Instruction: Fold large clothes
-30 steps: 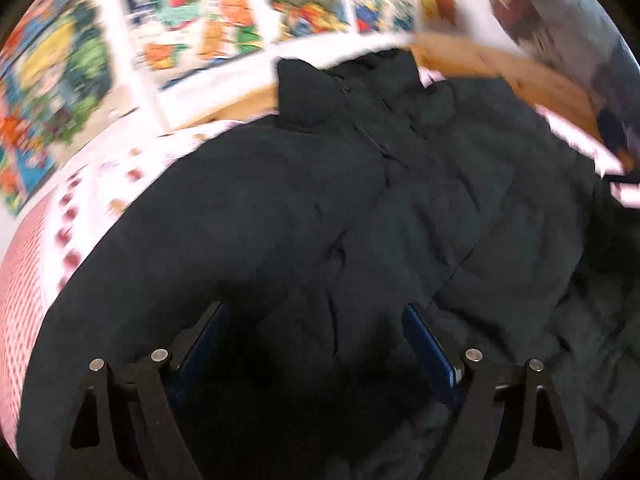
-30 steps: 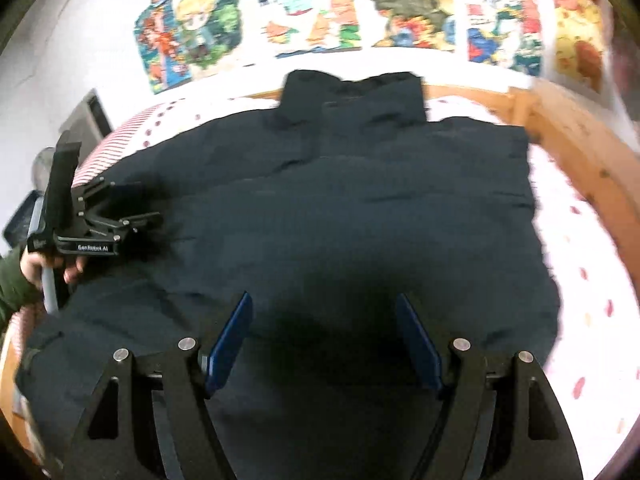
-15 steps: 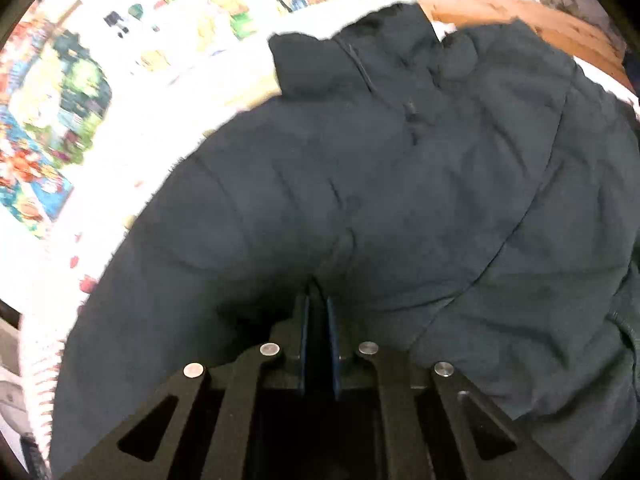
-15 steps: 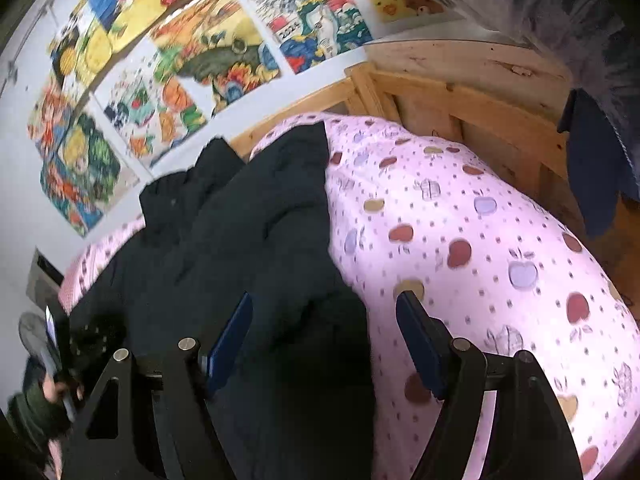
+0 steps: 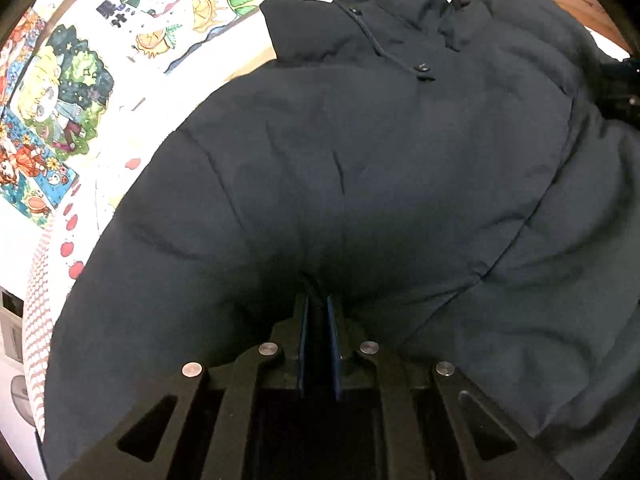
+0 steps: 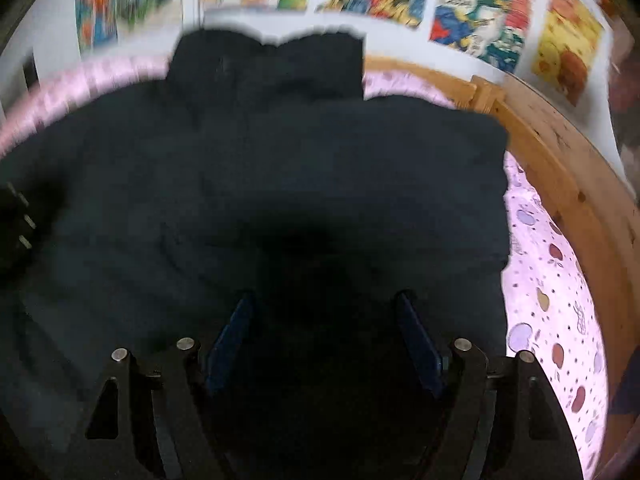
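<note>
A large black padded jacket [image 5: 380, 168] lies spread on a bed, collar toward the wall, with a drawcord near the collar. My left gripper [image 5: 318, 304] is shut on a pinch of the jacket's fabric near its lower left part. In the right wrist view the jacket [image 6: 300, 168] fills most of the frame, blurred. My right gripper [image 6: 326, 320] is open and empty, its blue pads just above the jacket's lower part. The left gripper shows as a dark shape at the left edge of that view [image 6: 16, 220].
The bed has a pink sheet with an apple print [image 6: 552, 300] and a wooden frame [image 6: 568, 168] on the right. Colourful cartoon posters [image 5: 60, 92] cover the white wall behind the bed [image 6: 480, 12].
My left gripper closed on the jacket fabric and now holds it. My right gripper swung out toward the bed's right side, then back over the jacket, staying open.
</note>
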`<state>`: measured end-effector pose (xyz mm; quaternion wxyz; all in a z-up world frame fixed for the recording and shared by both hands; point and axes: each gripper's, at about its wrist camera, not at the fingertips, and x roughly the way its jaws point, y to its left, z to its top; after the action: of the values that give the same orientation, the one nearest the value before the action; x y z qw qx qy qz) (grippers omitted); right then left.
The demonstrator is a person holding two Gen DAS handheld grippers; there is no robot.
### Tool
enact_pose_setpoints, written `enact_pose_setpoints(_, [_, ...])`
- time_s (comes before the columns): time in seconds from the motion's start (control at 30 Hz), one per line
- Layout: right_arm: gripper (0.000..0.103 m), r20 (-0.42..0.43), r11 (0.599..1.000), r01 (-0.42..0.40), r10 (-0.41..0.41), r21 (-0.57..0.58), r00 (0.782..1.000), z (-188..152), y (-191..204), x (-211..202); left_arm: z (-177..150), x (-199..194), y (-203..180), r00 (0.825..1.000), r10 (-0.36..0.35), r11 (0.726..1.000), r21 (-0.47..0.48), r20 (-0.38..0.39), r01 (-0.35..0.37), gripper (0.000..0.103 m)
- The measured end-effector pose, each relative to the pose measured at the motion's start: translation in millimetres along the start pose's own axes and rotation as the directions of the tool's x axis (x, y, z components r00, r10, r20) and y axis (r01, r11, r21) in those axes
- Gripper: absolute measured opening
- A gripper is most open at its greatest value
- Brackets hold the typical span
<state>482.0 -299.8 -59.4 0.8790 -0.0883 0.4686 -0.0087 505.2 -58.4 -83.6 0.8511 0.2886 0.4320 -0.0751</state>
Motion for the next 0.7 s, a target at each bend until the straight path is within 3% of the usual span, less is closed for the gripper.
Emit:
enact_pose_setpoints(0.2, [0.077,0.013,0.999,-0.029,0.028,0.039,1.0,-3.2,-3.3,3.3,-3.8,-14.0,19.7,0.996,-0.067,0.994,-0.088,0.055,0.072,0.016])
enact_pose_setpoints(0.27, [0.08,0.05,0.997,-0.049,0.046,0.054,0.998,-4.0,-5.0,-5.8,-6.3,-24.0,33.5,0.991,-0.109,0.981,-0.155,0.076,0.119,0.028])
enact_pose_setpoints(0.3, [0.084,0.07,0.997,-0.055,0.051,0.063,0.996,-5.4,-5.2,-10.2,-8.8,-31.3,41.1,0.987,-0.133,0.97,-0.193,0.094,0.149,0.035])
enact_pose_setpoints(0.37, [0.088,0.112,0.996,-0.044,0.035,0.08,0.993,-3.8,-3.9,-24.6,-15.8,-48.6,56.2,0.972,-0.186,0.94,-0.263,0.147,0.219,0.06])
enact_pose_setpoints(0.4, [0.089,0.134,0.996,-0.018,0.006,0.09,0.991,-2.2,-1.6,-33.3,-21.3,-59.3,62.1,0.965,-0.195,0.925,-0.294,0.176,0.24,0.066])
enact_pose_setpoints(0.43, [0.091,0.154,0.995,0.0,-0.015,0.097,0.988,-0.6,1.6,-42.0,-26.9,-70.5,66.1,0.962,-0.188,0.915,-0.319,0.2,0.245,0.081])
enact_pose_setpoints(0.47, [0.091,0.168,0.996,-0.004,-0.012,0.095,0.986,2.3,2.6,-47.5,-33.3,-82.8,71.7,0.96,-0.168,0.908,-0.344,0.225,0.239,0.089])
enact_pose_setpoints(0.6, [0.097,0.239,0.995,-0.082,0.064,0.064,0.969,19.3,27.8,-79.8,-62.1,-122.5,100.4,0.953,-0.144,0.866,-0.432,0.268,0.252,0.092])
enact_pose_setpoints(0.7, [0.097,0.259,0.989,-0.147,0.134,0.029,0.957,27.8,60.5,-96.1,-100.7,-151.0,121.9,0.953,-0.101,0.806,-0.538,0.286,0.246,0.098])
